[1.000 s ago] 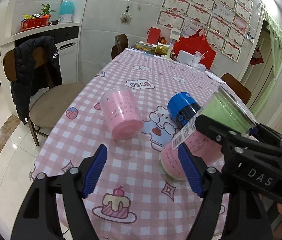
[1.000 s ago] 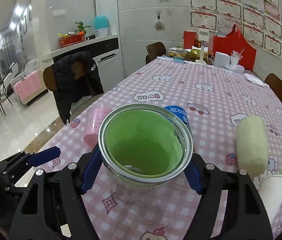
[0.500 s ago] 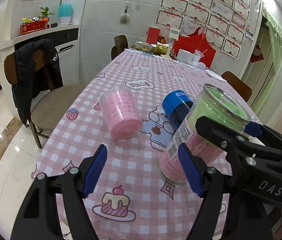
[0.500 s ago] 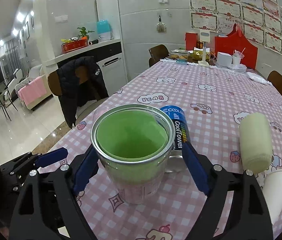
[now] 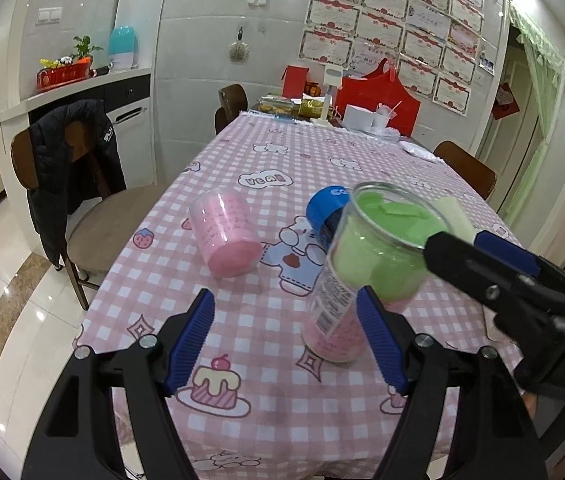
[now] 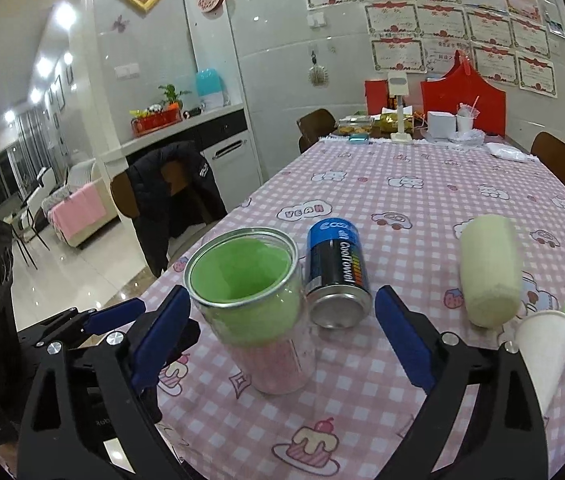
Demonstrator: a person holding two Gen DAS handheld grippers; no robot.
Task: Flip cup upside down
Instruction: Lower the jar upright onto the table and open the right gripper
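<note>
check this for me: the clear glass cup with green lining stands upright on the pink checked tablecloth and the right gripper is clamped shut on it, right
Not quite. The clear glass cup with green lining does stand upright on the pink checked tablecloth, but the right gripper is open, its blue pads clear of the glass on both sides. The right wrist view shows this.

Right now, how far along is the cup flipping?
Nothing looks done: the cup stands mouth up on the table. The right gripper is open around it, not squeezing; the left gripper is open and empty. Left: grasp, turn over, set down on its rim.
</note>
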